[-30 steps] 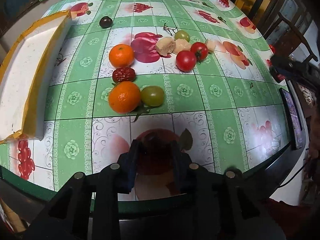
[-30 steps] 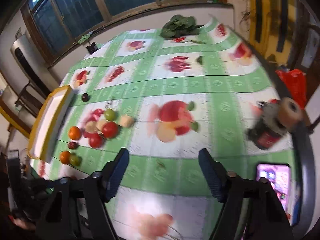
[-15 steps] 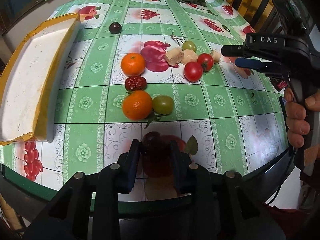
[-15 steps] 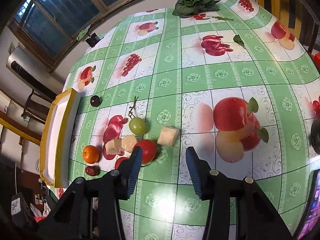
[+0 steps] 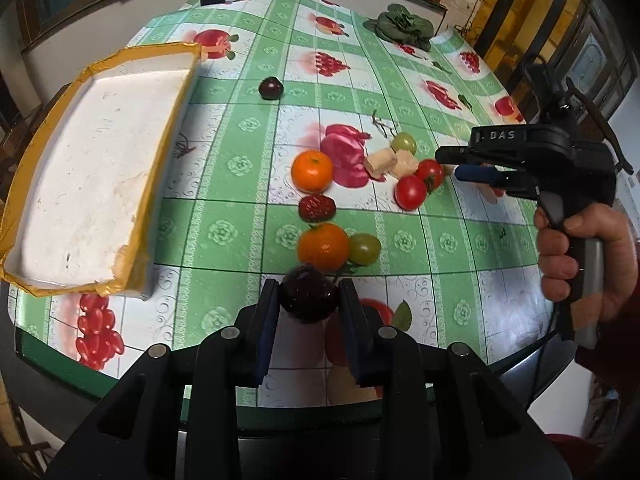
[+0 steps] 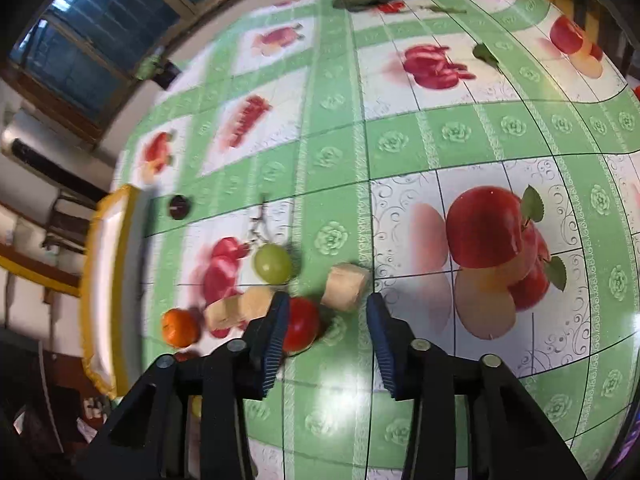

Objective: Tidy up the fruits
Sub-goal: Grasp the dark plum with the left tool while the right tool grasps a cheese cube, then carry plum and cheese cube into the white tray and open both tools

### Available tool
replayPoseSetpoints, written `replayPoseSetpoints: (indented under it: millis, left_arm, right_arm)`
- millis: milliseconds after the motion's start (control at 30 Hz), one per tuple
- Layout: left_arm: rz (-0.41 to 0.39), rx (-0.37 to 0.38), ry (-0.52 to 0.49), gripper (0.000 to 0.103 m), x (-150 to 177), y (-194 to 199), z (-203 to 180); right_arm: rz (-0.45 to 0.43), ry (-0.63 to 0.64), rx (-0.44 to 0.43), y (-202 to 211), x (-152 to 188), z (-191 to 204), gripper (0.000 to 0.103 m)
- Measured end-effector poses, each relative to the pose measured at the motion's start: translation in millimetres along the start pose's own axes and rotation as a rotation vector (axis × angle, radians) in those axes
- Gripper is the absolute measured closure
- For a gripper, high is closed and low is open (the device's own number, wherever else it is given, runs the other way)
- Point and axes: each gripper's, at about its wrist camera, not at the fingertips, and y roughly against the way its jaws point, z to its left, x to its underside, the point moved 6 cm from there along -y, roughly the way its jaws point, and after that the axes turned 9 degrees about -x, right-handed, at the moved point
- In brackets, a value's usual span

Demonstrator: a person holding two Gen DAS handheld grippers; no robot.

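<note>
A dark plum point(image 5: 307, 299) is clamped by the left gripper point(image 5: 308, 300); the right gripper point(image 6: 326, 320) is closing, nothing gripped, a tan chunk point(image 6: 346, 286) at twelve o'clock.

A: The bench point(image 5: 440, 280) is showing a green-and-white checked cloth printed with red fruit. The tray point(image 5: 100, 184) is looking white, edged in yellow tape.

B: The plum point(image 5: 307, 294) is showing dark purple, the two mandarins point(image 5: 323, 246) orange, the tomatoes point(image 5: 410, 192) red, the grape point(image 6: 273, 262) pale green. The gripper pads point(image 6: 276, 338) are showing blue
</note>
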Motion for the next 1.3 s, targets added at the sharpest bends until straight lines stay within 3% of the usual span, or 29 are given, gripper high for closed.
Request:
replayPoseSetpoints:
  millis: [233,467,633,867,1000,1133,1300]
  left_arm:
    - [-0.032,-0.018,0.059,0.076,-18.4,10.5,33.6]
    - [-0.057,-0.042,0.110,0.076,-32.0,13.0,69.6]
    - [-0.044,-0.040,0.112,0.076,-34.4,4.7,79.2]
    - [-0.054,-0.032,0.108,0.076,-40.8,4.5,91.0]
    - [-0.072,-0.074,0.138,0.076,-48.9,7.1,120.7]
    - [-0.070,-0.100,0.187,0.076,-58.8,-0.3,154.6]
    - [0.010,-0.118,0.123,0.076,-57.1,-35.0,159.9]
  right_arm:
    - [-0.004,-0.063,0.018,-8.0,-15.0,-1.1,0.076]
    - [-0.010,-0.198,-0.049,-1.7,-9.1,-18.2,0.080]
    - [0.001,-0.183,-0.022,0.0,-7.8,-13.9,0.080]
    - [0.009,-0.031,0.133,-14.3,-12.3,7.5,0.081]
    - [-0.008,-0.042,0.121,-13.9,-13.0,4.0,0.083]
    - [-0.088,-0.068,0.108,3.8,-14.4,-1.1,0.083]
    - [-0.166,-0.045,0.081,29.4,-24.3,21.6,0.083]
